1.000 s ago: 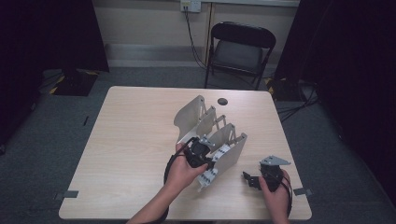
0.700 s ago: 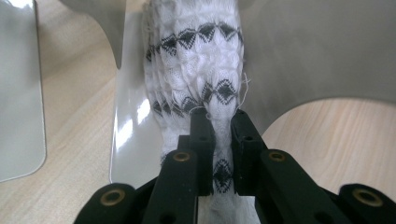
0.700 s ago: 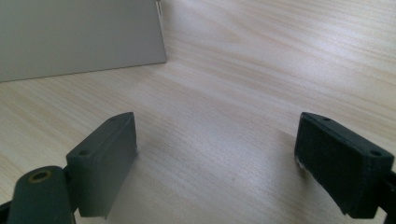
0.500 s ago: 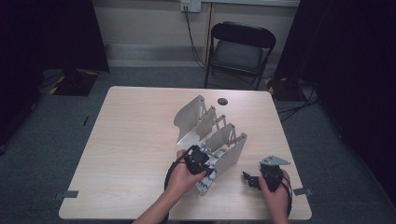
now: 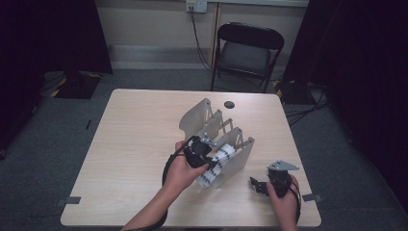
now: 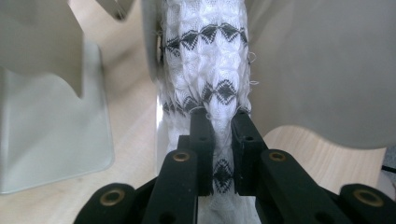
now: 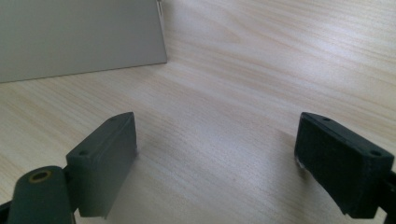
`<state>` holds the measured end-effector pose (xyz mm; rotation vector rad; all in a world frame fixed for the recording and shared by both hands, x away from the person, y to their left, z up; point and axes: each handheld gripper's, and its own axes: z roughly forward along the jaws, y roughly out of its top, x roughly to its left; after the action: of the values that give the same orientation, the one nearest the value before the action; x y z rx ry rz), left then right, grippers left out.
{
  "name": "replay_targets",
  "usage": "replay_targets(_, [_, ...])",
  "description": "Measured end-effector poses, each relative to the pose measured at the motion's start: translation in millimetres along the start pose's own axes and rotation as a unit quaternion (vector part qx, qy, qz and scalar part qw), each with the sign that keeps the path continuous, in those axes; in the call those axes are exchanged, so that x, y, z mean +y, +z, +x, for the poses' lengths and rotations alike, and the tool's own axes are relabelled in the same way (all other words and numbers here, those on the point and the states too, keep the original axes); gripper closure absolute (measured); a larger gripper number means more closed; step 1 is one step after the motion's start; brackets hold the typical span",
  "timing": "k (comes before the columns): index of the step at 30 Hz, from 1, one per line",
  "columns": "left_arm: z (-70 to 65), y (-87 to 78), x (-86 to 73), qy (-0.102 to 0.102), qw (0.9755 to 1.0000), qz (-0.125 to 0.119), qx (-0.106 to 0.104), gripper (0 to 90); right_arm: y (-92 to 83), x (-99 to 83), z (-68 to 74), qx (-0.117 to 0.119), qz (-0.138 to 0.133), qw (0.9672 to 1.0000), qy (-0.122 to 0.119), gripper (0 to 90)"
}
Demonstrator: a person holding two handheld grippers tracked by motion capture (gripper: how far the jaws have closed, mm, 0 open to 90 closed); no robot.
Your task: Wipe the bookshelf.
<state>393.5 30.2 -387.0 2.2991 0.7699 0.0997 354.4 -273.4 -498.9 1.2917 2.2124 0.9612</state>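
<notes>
A white cloth with black diamond bands point(image 5: 212, 174) hangs at the near end of a grey metal rack of upright panels point(image 5: 196, 115) in the middle of the table. My left gripper point(image 5: 207, 161) is shut on this cloth. In the left gripper view its jaws point(image 6: 219, 140) pinch a fold of the cloth point(image 6: 205, 56), which runs up between two rack panels point(image 6: 322, 70). My right gripper point(image 5: 255, 185) rests low at the front right of the table, apart from the rack. Its jaws point(image 7: 217, 149) stand wide open over bare wood.
A small black round object point(image 5: 229, 104) lies on the table point(image 5: 130, 144) behind the rack. A black folding chair point(image 5: 250, 53) stands beyond the far edge. A corner of a rack panel point(image 7: 79, 37) shows in the right gripper view.
My left gripper dipped toward the front of the rack, then came back up with the cloth still pinched. The right gripper has not moved.
</notes>
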Motion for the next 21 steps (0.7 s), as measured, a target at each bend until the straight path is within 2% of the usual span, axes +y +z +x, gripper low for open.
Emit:
replay_targets(6, [-0.7, -26.0, 22.3, 0.006, 0.9998, -0.016, 0.005, 82.0, 0.0, 0.0, 0.1, 0.0, 0.0, 1.0, 0.0, 12.4])
replay_targets(11, [-3.2, -40.8, 37.1, 0.008, 0.9994, -0.034, 0.003, 82.0, 0.1, 0.1, 0.3, 0.0, 0.0, 1.0, 0.001, 12.4])
replay_targets(21, [-16.4, -50.6, 59.9, 0.019, 0.9985, -0.052, -0.006, 82.0, 0.3, 0.2, 0.4, 0.0, 0.0, 1.0, 0.0, 12.4])
